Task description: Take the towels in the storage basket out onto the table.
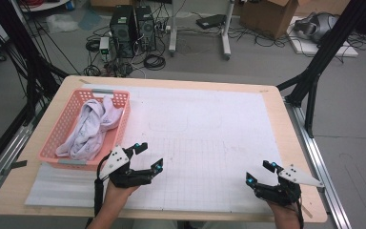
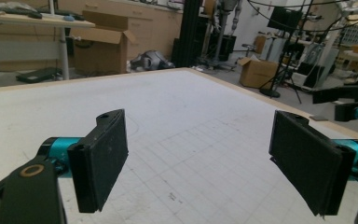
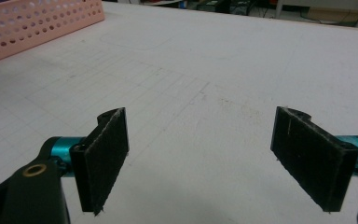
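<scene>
Cloth [image 1: 91,129] lies bunched in pink basket [image 1: 52,138] (both tongs gape, empty).

Even, soft overhead light, bright; the white mat [image 1: 209,129] shows faint shadows and no glare; the high view is slightly coarse; gripper views blur toward the bottom edge and upper background.

Bare white mat [image 1: 209,138] ahead of both tongs — sole obstacle, pink basket [image 1: 59,131] far left
</scene>
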The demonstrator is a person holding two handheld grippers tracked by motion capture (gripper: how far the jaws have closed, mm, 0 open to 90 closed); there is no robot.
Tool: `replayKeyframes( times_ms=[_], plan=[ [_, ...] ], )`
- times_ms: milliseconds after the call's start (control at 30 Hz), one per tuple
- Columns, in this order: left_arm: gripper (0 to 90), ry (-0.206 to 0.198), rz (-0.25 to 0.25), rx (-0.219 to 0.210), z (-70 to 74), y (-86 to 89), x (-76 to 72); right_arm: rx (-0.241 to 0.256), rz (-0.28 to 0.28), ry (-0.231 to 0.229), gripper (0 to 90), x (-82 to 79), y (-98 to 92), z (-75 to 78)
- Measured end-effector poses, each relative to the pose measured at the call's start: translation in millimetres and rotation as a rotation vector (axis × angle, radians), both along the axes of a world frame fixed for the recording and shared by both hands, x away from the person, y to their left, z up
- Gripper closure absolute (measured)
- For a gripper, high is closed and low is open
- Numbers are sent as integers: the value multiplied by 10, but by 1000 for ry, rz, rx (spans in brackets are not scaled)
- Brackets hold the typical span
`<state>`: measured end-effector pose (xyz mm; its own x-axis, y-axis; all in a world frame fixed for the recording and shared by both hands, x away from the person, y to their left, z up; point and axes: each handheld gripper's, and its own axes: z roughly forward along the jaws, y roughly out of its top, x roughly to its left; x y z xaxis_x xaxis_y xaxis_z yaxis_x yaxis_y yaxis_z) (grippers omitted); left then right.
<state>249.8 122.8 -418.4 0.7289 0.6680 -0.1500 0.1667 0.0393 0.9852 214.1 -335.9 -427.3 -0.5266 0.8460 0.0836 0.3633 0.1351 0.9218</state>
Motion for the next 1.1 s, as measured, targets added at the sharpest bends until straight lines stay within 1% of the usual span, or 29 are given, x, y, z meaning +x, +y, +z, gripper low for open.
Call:
replayKeyframes(
  times_ms=[100,167,200,233,300,367,400,433,467,567,600,633,667,733,767,800,833,900,933,967,1033,1067,1100],
  plan=[
    [201,-2,0,3,21,-1,-13,2,0,-5,178,7,4,3],
    [201,-2,-9,-2,51,-6,-21,-1,0,-14,178,10,11,5],
    [201,-16,-9,9,100,-14,-26,-3,2,-14,178,8,18,3],
    [201,-16,-9,9,100,-14,-26,-3,2,-14,178,8,18,3],
    [201,-25,-7,5,183,5,-22,1,1,-8,178,9,17,-1],
    [202,-35,-5,-2,298,43,-18,3,1,-8,178,9,12,3],
    [201,-55,-7,0,432,98,-15,8,-3,-10,178,0,10,14],
    [202,-55,-7,0,432,98,-15,8,-3,-10,178,0,10,14],
    [201,-65,-5,1,515,139,-12,7,-4,-12,178,-5,8,19],
    [201,-77,2,17,671,234,9,10,-3,-12,178,-4,10,18],
    [201,-76,8,26,755,307,33,13,5,-10,178,-1,15,16],
    [201,-76,8,26,755,307,33,13,5,-10,178,-1,15,16],
    [201,-66,10,19,790,346,52,11,14,-9,178,0,21,14],
    [201,-48,1,15,824,398,85,10,16,-9,178,1,22,13],
    [201,-49,3,25,839,417,97,10,18,-10,178,1,24,13],
    [201,-49,10,32,885,479,132,13,19,-9,178,-3,25,14],
    [201,-49,10,32,885,479,132,13,19,-9,178,-3,25,14],
    [201,-49,31,31,931,561,183,11,19,-9,178,-7,24,15],
    [200,-47,55,39,967,656,240,10,23,-13,178,-8,23,16],
    [201,-47,55,39,967,656,240,10,23,-13,178,-8,23,16],
    [201,-35,72,37,992,751,293,11,22,-14,178,-12,28,18],
    [200,-25,85,33,1003,831,335,9,23,-13,178,-12,30,18],
    [200,-25,85,33,1003,831,335,9,23,-13,178,-12,30,18]
  ],
)
